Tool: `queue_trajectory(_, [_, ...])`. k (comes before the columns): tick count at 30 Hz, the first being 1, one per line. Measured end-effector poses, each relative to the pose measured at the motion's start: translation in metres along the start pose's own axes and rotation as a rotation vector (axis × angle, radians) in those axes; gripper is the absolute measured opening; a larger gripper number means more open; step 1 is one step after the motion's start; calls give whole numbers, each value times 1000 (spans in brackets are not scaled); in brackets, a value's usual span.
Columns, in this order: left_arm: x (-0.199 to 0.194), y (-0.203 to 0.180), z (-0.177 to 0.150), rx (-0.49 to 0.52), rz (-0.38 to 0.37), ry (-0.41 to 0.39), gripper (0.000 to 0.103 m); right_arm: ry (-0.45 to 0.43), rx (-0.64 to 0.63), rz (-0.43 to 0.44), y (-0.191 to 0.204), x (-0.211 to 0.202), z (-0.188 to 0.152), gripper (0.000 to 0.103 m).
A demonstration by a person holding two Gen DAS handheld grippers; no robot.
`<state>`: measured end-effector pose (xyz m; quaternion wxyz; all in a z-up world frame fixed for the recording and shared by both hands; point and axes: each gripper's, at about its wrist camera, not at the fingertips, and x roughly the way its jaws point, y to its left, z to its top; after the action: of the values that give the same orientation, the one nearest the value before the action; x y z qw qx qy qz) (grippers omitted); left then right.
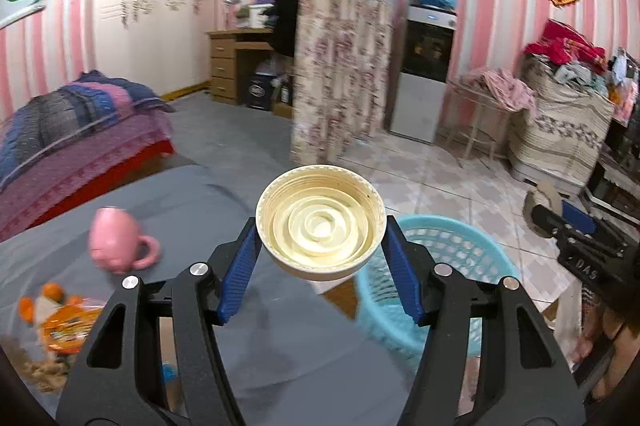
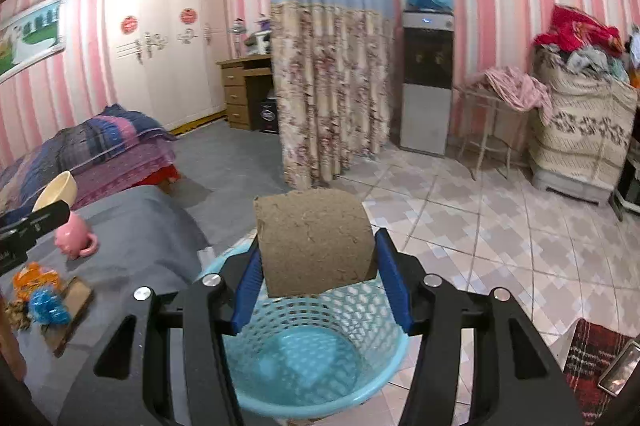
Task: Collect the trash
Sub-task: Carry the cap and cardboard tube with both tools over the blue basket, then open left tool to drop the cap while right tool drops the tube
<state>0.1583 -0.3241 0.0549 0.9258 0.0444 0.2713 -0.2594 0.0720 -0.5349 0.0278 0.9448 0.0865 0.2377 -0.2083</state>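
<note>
The left gripper (image 1: pixel 320 246) is clamped on a cream plastic lid (image 1: pixel 321 222) at the centre of the left wrist frame, its hollow ribbed side facing the camera. To its lower right lies the blue basket (image 1: pixel 432 290) on the tiled floor (image 1: pixel 440 170). A pink mug (image 1: pixel 118 242) and orange wrappers (image 1: pixel 68 326) sit on the grey surface (image 1: pixel 192 194) at lower left.

The right gripper (image 2: pixel 316 258) is clamped on a brown cardboard tube (image 2: pixel 314 238) at the centre of its frame, held directly over the basket's open mouth in the lower middle. The left gripper with its lid shows at the left edge.
</note>
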Motion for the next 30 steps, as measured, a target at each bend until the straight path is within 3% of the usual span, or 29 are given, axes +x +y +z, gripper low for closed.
queue_trajectory(8, [77,-44,-17,64,-26,71,60,69,0,-57,-21,39,-26,53])
queue_trajectory(14, [129,-54,-36,67,-51,157,60,114,32,-90,-40,52,-40,53])
queue_trajectory(20, [150,-65,-56,120,-53,194,60,126,81,-107,-55,56,-46,53])
queue_trajectory(30, [155,-69,-61,123,-83,195,60,131,69,-109,-51,62,-49,53])
